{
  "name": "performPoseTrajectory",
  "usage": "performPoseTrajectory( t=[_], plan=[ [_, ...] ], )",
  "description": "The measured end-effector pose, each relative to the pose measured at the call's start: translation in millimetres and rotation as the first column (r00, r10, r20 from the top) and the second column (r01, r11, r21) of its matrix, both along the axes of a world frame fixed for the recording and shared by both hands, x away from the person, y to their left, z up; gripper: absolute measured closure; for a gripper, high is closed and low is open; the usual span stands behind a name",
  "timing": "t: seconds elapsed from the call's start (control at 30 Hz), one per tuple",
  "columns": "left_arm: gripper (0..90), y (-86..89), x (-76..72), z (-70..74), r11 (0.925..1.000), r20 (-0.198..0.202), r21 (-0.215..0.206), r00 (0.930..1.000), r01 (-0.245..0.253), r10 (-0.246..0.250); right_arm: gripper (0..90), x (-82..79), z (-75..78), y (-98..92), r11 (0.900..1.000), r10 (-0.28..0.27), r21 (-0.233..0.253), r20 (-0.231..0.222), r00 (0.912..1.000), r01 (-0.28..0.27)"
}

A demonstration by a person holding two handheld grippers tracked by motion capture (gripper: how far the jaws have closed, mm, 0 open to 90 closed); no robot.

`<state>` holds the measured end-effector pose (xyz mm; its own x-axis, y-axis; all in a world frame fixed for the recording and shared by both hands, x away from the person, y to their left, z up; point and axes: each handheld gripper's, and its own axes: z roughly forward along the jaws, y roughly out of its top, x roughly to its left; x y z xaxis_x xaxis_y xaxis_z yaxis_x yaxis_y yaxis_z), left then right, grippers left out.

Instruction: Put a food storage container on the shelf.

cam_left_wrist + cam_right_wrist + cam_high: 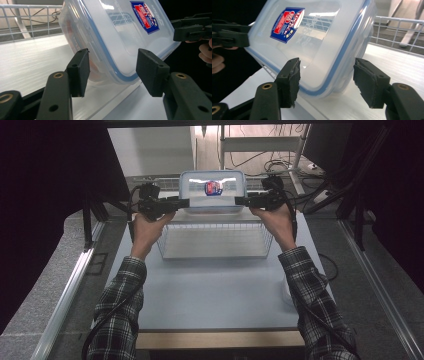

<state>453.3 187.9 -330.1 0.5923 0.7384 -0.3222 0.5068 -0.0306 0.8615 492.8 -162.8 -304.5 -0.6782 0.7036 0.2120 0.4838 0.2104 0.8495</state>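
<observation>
Left tongs point(186, 203): held out forward, jaws spread apart | Right tongs point(238, 200): held out level, jaws spread apart | Both forearms extended, tongs facing inward.

Container point(212, 191) behind wire basket point(215, 241), seemingly between grippers.

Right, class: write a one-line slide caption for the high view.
Two black grippers flank a clear plastic lidded container beyond a white wire basket.
</observation>
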Motion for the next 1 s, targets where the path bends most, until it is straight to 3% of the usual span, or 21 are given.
performPoseTrajectory(
  t=[0.17, 0.27, 0.33, 0.4, 0.47, 0.53, 0.57, 0.63, 0.7, 0.73, 0.8, 0.83, 0.9, 1.0],
  plan=[
    [43.5, -1.6, -0.1, 3.0, 0.9988, 0.017, 0.047, 0.9997, -0.017, 0.016, 44.8, 0.9, 0.2, -1.7, 1.0, -0.009, 0.022, -0.022, 0.9997, 0.01],
    [42.2, -1.7, 0.4, 3.2, 0.9987, 0.016, 0.048, 0.9997, -0.02, 0.019, 45.3, -0.1, 0.4, -2.1, 1.0, -0.005, 0.022, -0.021, 0.9998, 0.005],
    [42.4, 0.8, 1.4, 2.8, 0.9997, 0.014, 0.015, 0.9997, -0.018, 0.018, 45.6, -1.8, 2.0, -2.2, 1.0, -0.009, 0.018, -0.011, 0.9999, 0.009],
    [42.8, 1.1, 1.5, 2.8, 0.9998, 0.011, 0.011, 0.9998, -0.018, 0.018, 44.1, -2.1, 3.1, -1.8, 1.0, -0.016, 0.023, -0.01, 0.9998, 0.016],
    [42.8, -1.5, 2.0, 1.4, 0.9986, 0.002, 0.053, 0.9999, -0.01, 0.01, 45.3, -2.2, 4.7, -2.9, 0.999, -0.024, 0.044, 0.0, 0.9997, 0.024],
    [43.7, -3.1, 2.7, 0.0, 0.9982, -0.004, 0.059, 1.0, -0.002, 0.002, 44.9, -1.7, 5.8, -3.0, 0.999, -0.022, 0.048, -0.005, 0.9998, 0.022],
    [43.5, -8.2, 4.4, -3.1, 0.9958, -0.021, 0.092, 0.9998, 0.006, -0.004, 43.2, -0.8, 5.7, 0.3, 1.0, -0.018, 0.022, -0.012, 0.9998, 0.018],
    [44.0, -11.9, 4.0, -4.5, 0.9937, -0.011, 0.111, 0.9999, 0.01, -0.009, 47.0, 0.0, 5.9, 2.0, 1.0, -0.029, 0.003, -0.009, 0.9995, 0.029],
    [44.2, -11.6, 3.7, -4.3, 0.9947, -0.005, 0.102, 0.9999, 0.013, -0.012, 47.6, 0.1, 5.9, 3.0, 0.999, -0.034, -0.009, -0.003, 0.9994, 0.034],
    [44.3, -11.0, 3.2, -3.6, 0.997, 0.0, 0.077, 1.0, 0.008, -0.008, 48.7, 0.0, 5.7, 3.9, 0.999, -0.041, -0.022, 0.002, 0.9992, 0.041],
    [49.0, -8.2, 2.9, -2.2, 0.9957, 0.002, 0.092, 1.0, -0.007, 0.006, 52.6, -0.7, 6.0, 3.8, 0.998, -0.047, -0.032, 0.015, 0.9988, 0.048],
    [53.0, -3.2, 0.0, 0.3, 0.9975, 0.033, 0.07, 0.9994, -0.015, 0.012, 56.2, -2.4, 8.4, 1.8, 0.998, -0.052, -0.034, 0.038, 0.998, 0.053],
    [56.5, 0.6, -2.9, 4.8, 0.9984, 0.056, 0.047, 0.9981, -0.031, 0.028, 59.5, -4.2, 12.2, -0.3, 0.997, -0.064, -0.026, 0.061, 0.9961, 0.066],
    [63.2, 1.8, -5.3, 10.3, 0.9976, 0.084, 0.054, 0.9957, -0.044, 0.039, 65.9, -6.2, 15.6, -1.2, 0.998, -0.068, -0.01, 0.076, 0.9948, 0.069]
  ],
)
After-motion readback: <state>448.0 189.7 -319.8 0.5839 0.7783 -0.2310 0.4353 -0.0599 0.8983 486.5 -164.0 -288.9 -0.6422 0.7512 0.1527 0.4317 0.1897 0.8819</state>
